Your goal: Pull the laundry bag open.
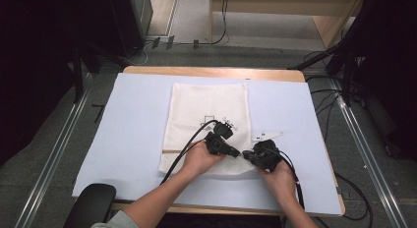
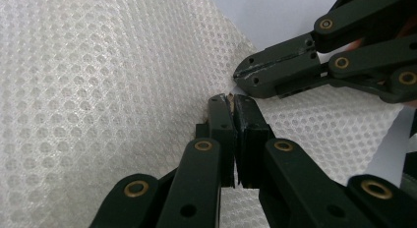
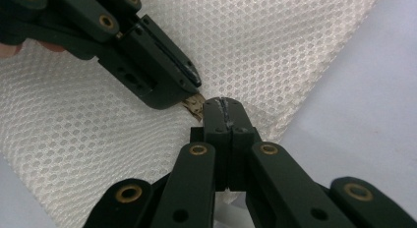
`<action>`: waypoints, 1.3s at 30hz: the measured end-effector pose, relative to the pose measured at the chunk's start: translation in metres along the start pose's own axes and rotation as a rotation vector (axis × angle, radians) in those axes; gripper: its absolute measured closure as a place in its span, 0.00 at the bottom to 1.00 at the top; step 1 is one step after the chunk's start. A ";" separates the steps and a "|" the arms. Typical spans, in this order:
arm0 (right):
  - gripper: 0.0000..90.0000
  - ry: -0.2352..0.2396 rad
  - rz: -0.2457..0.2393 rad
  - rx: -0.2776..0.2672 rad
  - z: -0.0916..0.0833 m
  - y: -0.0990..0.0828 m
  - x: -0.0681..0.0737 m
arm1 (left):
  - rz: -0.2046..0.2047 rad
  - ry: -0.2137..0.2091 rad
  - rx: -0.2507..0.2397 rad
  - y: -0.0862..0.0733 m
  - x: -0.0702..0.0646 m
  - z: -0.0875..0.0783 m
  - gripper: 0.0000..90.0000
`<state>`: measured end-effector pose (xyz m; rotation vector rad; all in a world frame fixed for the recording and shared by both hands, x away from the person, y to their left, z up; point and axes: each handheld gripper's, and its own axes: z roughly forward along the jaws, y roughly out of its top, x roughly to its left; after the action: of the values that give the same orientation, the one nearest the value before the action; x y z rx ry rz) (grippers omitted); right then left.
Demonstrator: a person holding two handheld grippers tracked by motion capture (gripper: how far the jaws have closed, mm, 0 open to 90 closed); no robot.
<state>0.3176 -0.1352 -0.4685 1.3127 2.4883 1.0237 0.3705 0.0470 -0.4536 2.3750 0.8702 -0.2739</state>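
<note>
A white mesh bag lies flat on the pale table cover. Both grippers meet at its near right corner. My left gripper is shut on a small brass zipper pull at the bag's edge. My right gripper comes from the opposite side, tip to tip with the left one, and its jaws are shut on the mesh edge right beside the pull. From the left gripper view, the right gripper shows with a thin strip of fabric between its closed jaws.
A small white flat piece lies on the cover just right of the bag. A black print marks the bag's middle. The wooden table edge runs along the far side. Cables trail from both grippers.
</note>
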 end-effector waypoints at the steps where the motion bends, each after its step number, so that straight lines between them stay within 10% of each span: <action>1: 1.00 0.002 -0.002 -0.001 0.000 0.000 0.000 | 0.003 0.009 0.003 -0.001 0.001 -0.001 0.99; 39: 1.00 -0.009 -0.014 -0.019 0.000 -0.002 0.000 | -0.046 -0.018 -0.010 -0.022 0.029 -0.037 0.99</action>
<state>0.3162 -0.1356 -0.4699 1.2893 2.4719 1.0335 0.3781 0.0978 -0.4444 2.3420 0.9159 -0.3084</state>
